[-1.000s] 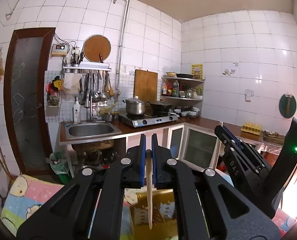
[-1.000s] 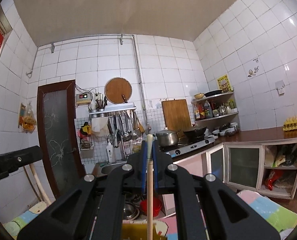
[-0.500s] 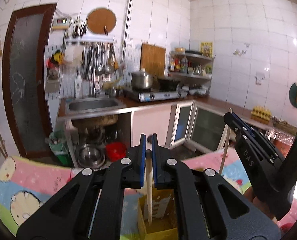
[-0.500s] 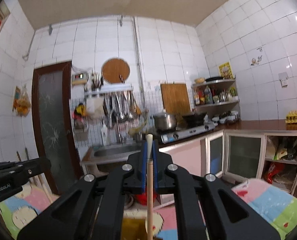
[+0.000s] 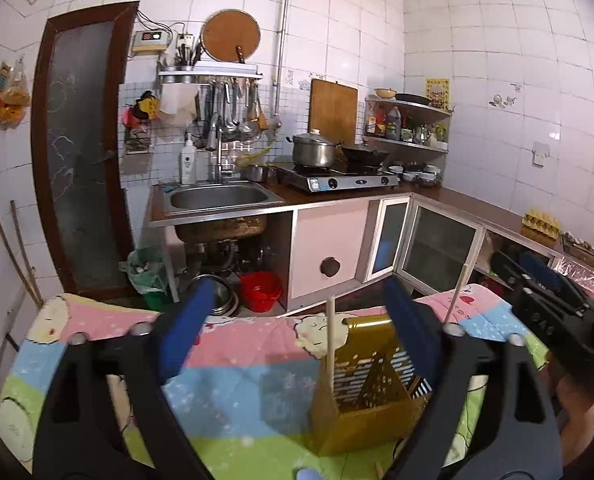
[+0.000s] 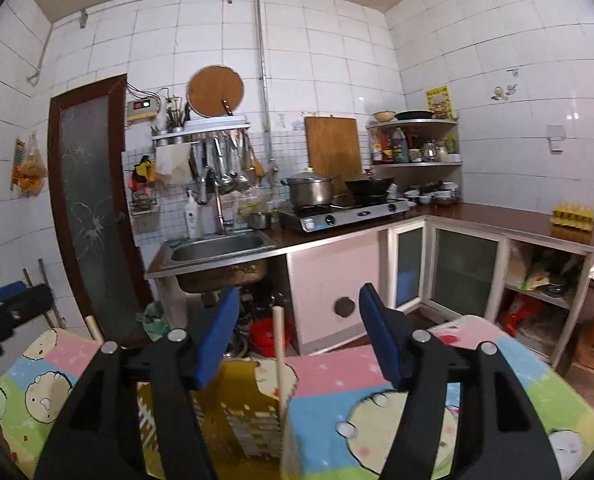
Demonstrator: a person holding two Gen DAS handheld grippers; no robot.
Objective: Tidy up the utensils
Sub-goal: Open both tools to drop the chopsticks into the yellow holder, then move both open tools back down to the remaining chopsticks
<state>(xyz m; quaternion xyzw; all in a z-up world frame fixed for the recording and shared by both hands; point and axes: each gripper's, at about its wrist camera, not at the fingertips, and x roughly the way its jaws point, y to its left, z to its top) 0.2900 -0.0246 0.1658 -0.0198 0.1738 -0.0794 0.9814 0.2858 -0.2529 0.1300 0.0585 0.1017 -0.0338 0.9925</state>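
Observation:
A yellow slotted utensil holder (image 5: 365, 384) (image 6: 237, 404) stands on a table with a cartoon-print cloth (image 5: 233, 380). My left gripper (image 5: 297, 292) is open and its jaws are opening. A pale wooden chopstick (image 5: 330, 332) stands upright in the holder between the blue pads, touching neither. My right gripper (image 6: 299, 292) is also open with its jaws opening around a second chopstick (image 6: 279, 360), which stands free in the holder. In the left wrist view that second chopstick (image 5: 456, 292) leans by the right gripper (image 5: 515, 260). The left gripper (image 6: 1, 308) shows at the left edge of the right wrist view.
Beyond the table are a steel sink (image 5: 217, 198), a gas stove with a pot (image 5: 313, 150) and a wok, and low cabinets along the wall. A red bucket (image 5: 259, 288) and metal bowls sit under the sink. An egg carton (image 5: 541, 222) rests on the right counter.
Both grippers have come down toward the holder and gone from shut on a chopstick to open. Each chopstick now stands loose in the holder.

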